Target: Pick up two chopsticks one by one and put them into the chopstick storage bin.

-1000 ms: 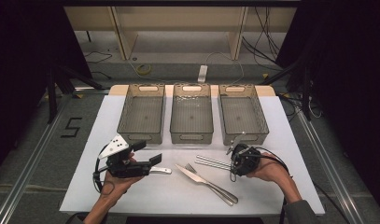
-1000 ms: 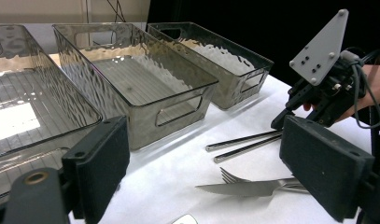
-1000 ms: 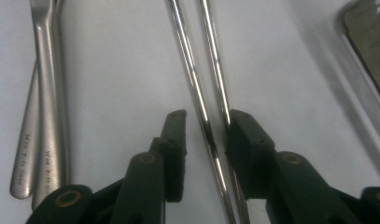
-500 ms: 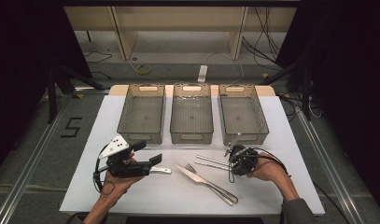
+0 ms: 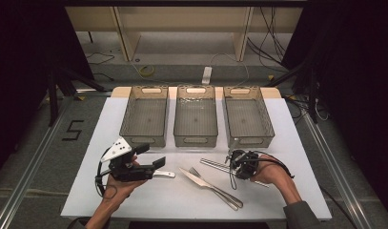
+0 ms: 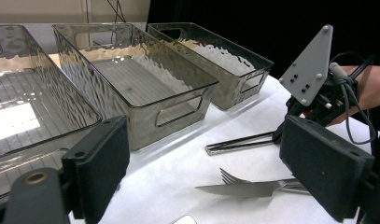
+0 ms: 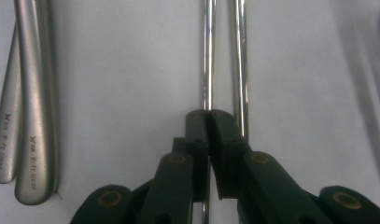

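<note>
The right gripper, whose jaws have just been closing, pinches one thin chopstick of a polished steel pair lying lengthwise ahead of it, near the right on the white desk. The left gripper hovers wide open, empty, well apart at left.

Premises: a lab-type recording bay. A white-covered table stands between black curtains, with metal floor rails, a taped numeral five, loose cables and a power strip on the grey floor behind.
</note>
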Available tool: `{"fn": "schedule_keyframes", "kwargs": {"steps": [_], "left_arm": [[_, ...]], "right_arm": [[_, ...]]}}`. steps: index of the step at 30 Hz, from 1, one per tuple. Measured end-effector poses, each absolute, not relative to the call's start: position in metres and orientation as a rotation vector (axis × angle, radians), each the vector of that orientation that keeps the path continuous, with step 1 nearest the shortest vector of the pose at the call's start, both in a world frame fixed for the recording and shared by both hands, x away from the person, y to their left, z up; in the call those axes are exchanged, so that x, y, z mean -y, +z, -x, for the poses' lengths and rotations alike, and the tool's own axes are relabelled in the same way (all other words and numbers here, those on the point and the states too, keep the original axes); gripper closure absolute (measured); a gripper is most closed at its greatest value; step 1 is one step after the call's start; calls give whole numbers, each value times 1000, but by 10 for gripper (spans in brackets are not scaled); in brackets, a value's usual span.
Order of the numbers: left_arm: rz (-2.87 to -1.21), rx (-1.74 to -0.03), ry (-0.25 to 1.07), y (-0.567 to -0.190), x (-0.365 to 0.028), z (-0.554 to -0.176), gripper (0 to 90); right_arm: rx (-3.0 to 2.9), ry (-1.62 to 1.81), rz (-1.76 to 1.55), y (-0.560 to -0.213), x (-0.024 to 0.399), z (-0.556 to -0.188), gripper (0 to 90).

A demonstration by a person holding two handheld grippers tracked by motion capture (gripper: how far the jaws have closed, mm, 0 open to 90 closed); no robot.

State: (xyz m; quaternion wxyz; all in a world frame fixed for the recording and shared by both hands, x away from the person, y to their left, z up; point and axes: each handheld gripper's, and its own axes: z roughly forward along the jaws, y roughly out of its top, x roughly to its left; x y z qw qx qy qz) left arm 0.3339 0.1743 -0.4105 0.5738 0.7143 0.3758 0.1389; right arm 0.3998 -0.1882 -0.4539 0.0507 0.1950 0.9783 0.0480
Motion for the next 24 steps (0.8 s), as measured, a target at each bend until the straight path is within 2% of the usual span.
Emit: {"fn": "schedule_keyframes", "kwargs": {"steps": [10,24], "left_arm": [[-1679,-878,324,-411,-174,-334,155],[-1753,-834,290,-411,-160,-344,155]], "right_arm": [[-3003,196,-529,-449,189,-396,869],[-2901,355,-460,-409,185,-382,868]]}}
